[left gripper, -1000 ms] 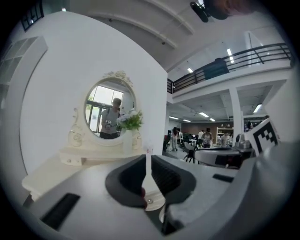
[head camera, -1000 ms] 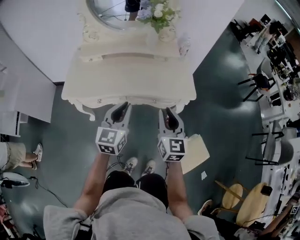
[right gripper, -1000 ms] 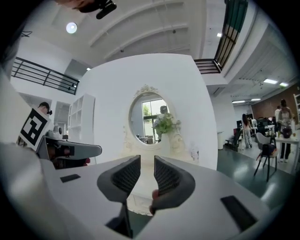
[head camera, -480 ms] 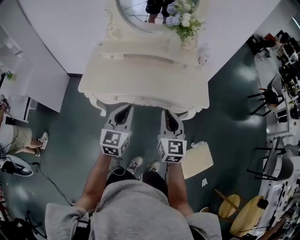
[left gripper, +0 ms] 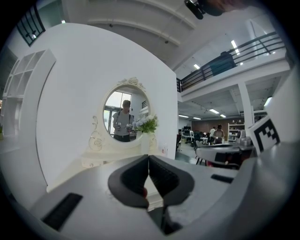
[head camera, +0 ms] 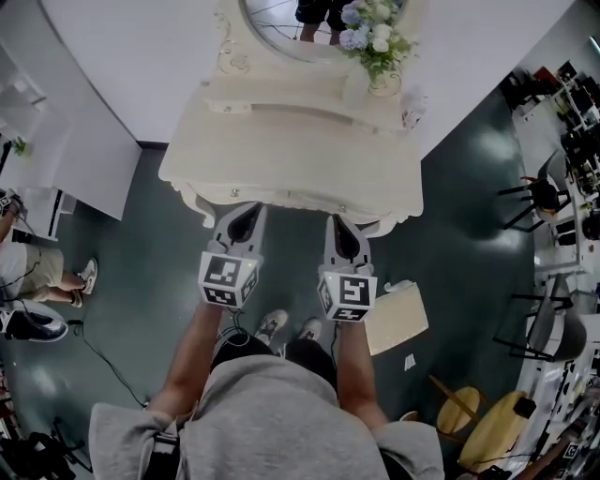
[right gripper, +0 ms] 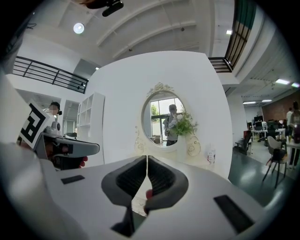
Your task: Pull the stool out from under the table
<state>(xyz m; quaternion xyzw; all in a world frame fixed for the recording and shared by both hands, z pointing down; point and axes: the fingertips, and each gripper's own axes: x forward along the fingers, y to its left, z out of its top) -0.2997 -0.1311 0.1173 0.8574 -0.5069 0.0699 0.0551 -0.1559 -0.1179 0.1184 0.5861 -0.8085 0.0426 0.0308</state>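
A cream dressing table (head camera: 281,155) with an oval mirror (head camera: 281,14) stands against the white wall. No stool shows in any view; the space under the tabletop is hidden. My left gripper (head camera: 247,210) and right gripper (head camera: 339,221) hover side by side at the table's front edge, both pointing at it. In the left gripper view the left gripper (left gripper: 148,157) has its dark pads pressed together with nothing between them. The right gripper (right gripper: 147,157) is shut and empty in the same way, facing the mirror (right gripper: 164,119).
A vase of flowers (head camera: 375,37) stands on the table's back right. A beige board (head camera: 394,319) lies on the floor to my right. Wooden chairs (head camera: 497,412) and black chairs (head camera: 534,197) stand further right. A person (head camera: 37,281), cables (head camera: 94,366) and a white shelf unit (head camera: 56,159) are on the left.
The head view has shifted, so the table now sits further right in the picture. Both grippers remain side by side at the table's front edge.
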